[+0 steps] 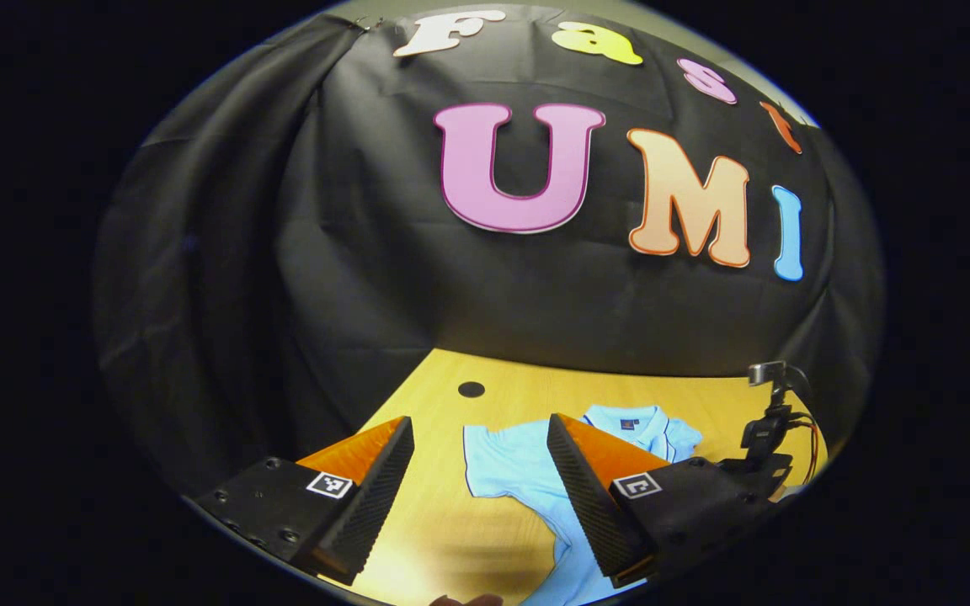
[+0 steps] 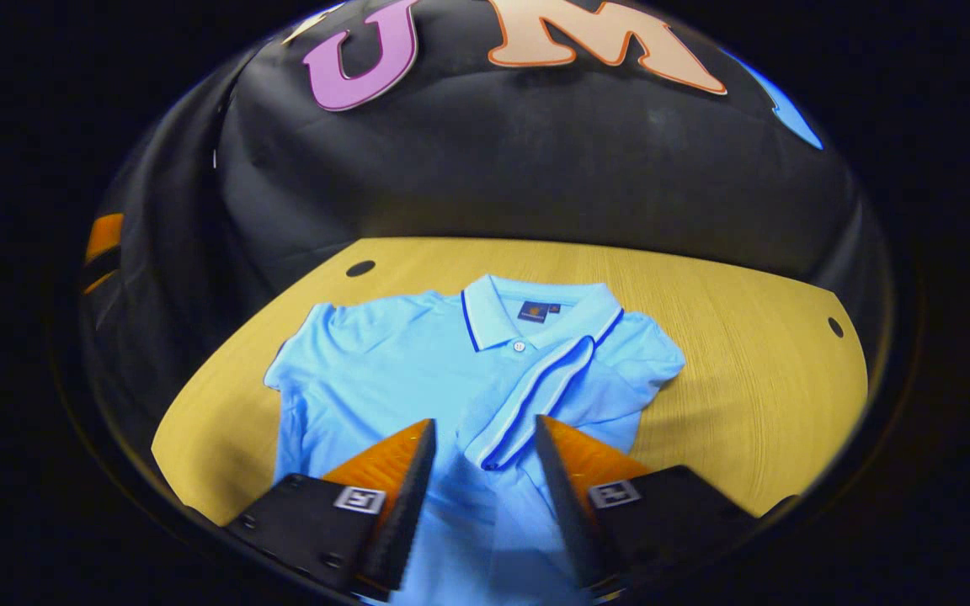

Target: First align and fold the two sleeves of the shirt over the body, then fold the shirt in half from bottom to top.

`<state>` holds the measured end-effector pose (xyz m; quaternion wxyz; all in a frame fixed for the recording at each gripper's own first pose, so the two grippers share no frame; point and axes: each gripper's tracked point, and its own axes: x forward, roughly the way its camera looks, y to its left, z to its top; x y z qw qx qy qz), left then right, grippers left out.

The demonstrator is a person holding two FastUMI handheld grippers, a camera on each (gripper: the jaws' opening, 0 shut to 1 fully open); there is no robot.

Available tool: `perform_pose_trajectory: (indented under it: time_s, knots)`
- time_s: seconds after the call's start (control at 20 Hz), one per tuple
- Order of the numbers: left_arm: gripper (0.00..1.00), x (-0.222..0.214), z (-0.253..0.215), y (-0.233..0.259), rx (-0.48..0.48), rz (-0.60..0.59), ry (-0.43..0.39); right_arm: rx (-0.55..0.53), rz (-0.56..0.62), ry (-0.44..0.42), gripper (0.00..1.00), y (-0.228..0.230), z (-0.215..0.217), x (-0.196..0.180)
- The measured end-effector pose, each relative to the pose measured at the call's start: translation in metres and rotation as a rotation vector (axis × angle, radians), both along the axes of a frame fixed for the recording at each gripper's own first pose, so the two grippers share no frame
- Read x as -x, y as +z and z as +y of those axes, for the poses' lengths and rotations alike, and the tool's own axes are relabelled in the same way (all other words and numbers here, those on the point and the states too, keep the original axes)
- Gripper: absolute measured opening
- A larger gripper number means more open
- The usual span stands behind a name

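Right gripper view shows the right sleeve (image 2: 535, 396) already folded over the shirt (image 2: 384, 370), so both grippers, jaws spread, should next pinch the left sleeve (image 2: 300, 353) by its edge.

shirt (image 2: 384, 370): light blue, collar (image 2: 535, 316) edged in dark blue and white | sleeve cuff (image 2: 535, 396): white and dark blue stripes are seen | table (image 2: 746, 353): yellow wood grain, dark round holes | wall cloth (image 2: 535, 160): black

Item count, both views

One shirt (image 2: 418, 370) with one collar (image 2: 535, 316) and one button (image 2: 519, 346); one table (image 2: 746, 337) with two holes, (image 2: 360, 268) and (image 2: 835, 326); two grippers, (image 1: 478, 488) and (image 2: 478, 480).
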<state>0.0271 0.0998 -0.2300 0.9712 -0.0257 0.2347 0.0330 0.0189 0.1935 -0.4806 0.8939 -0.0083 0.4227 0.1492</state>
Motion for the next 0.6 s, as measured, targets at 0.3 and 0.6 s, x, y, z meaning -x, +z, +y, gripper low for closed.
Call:
perform_pose_trajectory:
  time_s: [0.3, 0.6]
  knots:
    - [0.96, -0.024, -0.008, -0.077, 0.054, 0.143, -0.064, -0.027, -0.109, -0.084, 1.00, 0.069, -0.036, -0.011]
    - [0.97, -0.043, 0.001, -0.151, 0.042, 0.260, -0.028, 0.052, -0.154, -0.196, 1.00, 0.108, -0.106, 0.004]
